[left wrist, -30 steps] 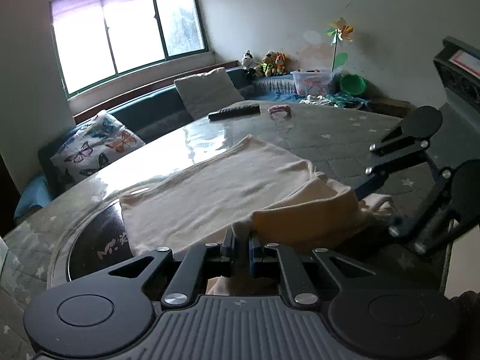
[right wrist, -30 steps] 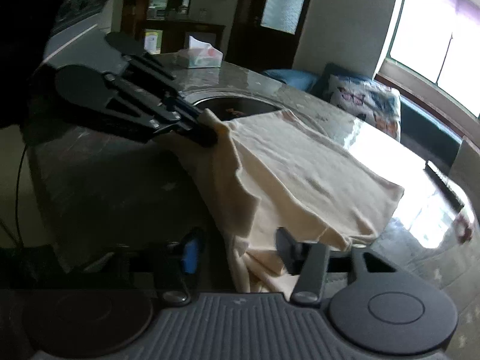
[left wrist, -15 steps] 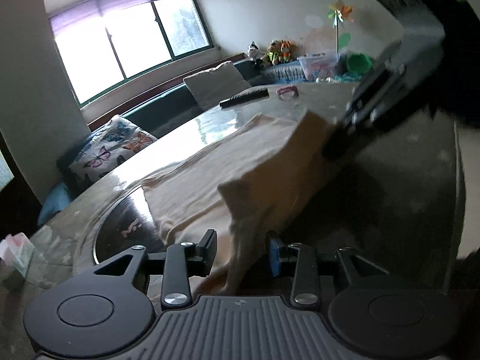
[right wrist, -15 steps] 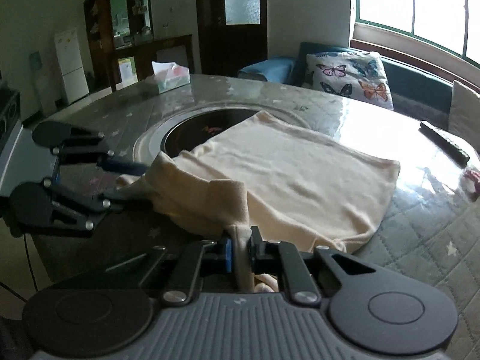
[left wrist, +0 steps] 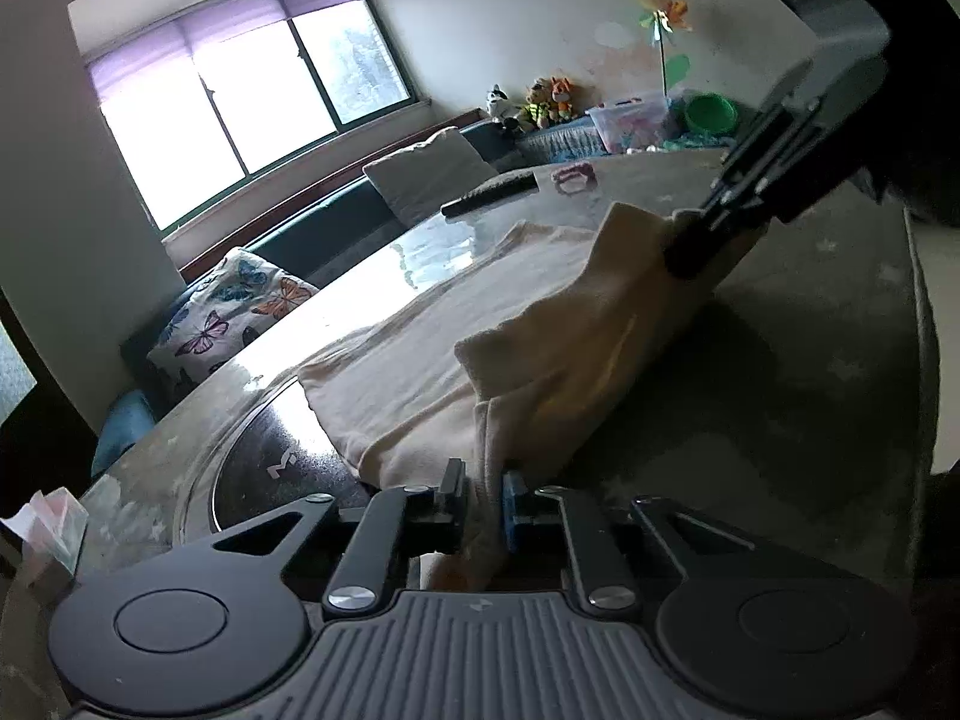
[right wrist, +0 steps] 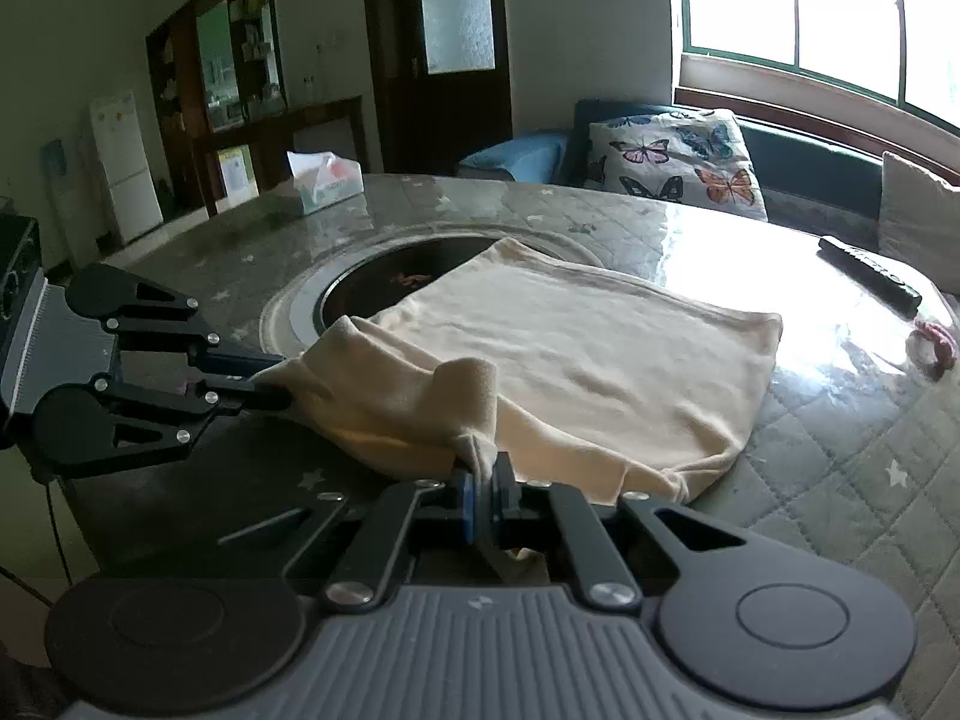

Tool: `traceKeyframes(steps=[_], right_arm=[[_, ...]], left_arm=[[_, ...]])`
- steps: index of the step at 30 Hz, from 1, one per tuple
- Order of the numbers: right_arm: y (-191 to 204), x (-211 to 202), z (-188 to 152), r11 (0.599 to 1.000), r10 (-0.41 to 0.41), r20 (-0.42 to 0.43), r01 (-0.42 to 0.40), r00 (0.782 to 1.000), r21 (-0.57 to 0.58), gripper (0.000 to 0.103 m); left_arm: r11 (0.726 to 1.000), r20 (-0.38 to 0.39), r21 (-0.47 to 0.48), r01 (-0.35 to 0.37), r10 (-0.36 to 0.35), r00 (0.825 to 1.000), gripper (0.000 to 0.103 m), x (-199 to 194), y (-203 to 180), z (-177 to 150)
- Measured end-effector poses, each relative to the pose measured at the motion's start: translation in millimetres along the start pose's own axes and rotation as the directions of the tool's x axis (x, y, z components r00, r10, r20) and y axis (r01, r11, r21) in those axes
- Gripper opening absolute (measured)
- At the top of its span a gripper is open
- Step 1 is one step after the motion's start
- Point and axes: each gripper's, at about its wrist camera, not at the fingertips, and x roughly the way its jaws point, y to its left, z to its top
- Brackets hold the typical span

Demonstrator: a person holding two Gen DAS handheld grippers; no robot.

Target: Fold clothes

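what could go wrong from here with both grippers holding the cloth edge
1. The right gripper pinches only a thin bunched corner of the cream cloth, so it may slip free when lifted.
2. The left gripper is closing on a thicker fold; the near edge could lift unevenly and crease.

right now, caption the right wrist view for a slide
Both grippers, right and left, pinch the cream garment's near edge.

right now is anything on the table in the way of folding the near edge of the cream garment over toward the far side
Nothing visible blocks it. Both the left gripper and the right gripper pinch the cream garment at its near edge. The remote and the pink item lie beyond the garment's far edge.
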Motion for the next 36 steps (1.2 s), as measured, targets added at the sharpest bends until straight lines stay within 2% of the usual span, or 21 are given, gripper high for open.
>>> traceKeyframes(steps=[6, 11, 16, 21, 27, 36], right_arm=[[5.3, -29.3, -6.2, 1.0, 0.003, 0.045, -0.003, 0.999, -0.006, 0.004], [18.7, -71.7, -15.4, 1.0, 0.013, 0.089, -0.011, 0.996, -0.02, 0.004], [29.1, -108.6, -22.2, 1.0, 0.03, 0.131, -0.028, 0.991, -0.012, 0.004], [24.5, -108.9, -14.5, 1.0, 0.016, 0.147, -0.014, 0.989, -0.013, 0.004], [6.1, -81.6, 14.1, 1.0, -0.007, 0.142, 0.009, 0.99, -0.015, 0.004], [-38.2, -8.6, 55.9, 0.999, -0.044, 0.072, 0.043, 0.996, 0.023, 0.004]], left_arm=[[1.0, 0.03, 0.009, 0.002, -0.002, 1.0, 0.011, -30.2, -15.2, 12.0], [1.0, 0.053, -0.007, 0.026, -0.026, 0.998, 0.011, -72.6, -28.8, 23.3], [0.999, 0.07, -0.033, 0.031, -0.029, 0.997, 0.009, -96.8, -34.4, 35.7], [0.999, 0.084, -0.054, -0.002, 0.006, 0.996, 0.005, -83.3, -25.7, 46.2], [0.995, 0.07, -0.089, -0.034, 0.04, 0.997, 0.005, -41.8, -0.3, 57.8], [0.987, -0.048, -0.152, -0.052, 0.045, 0.998, 0.005, 46.1, 41.0, 64.1]])
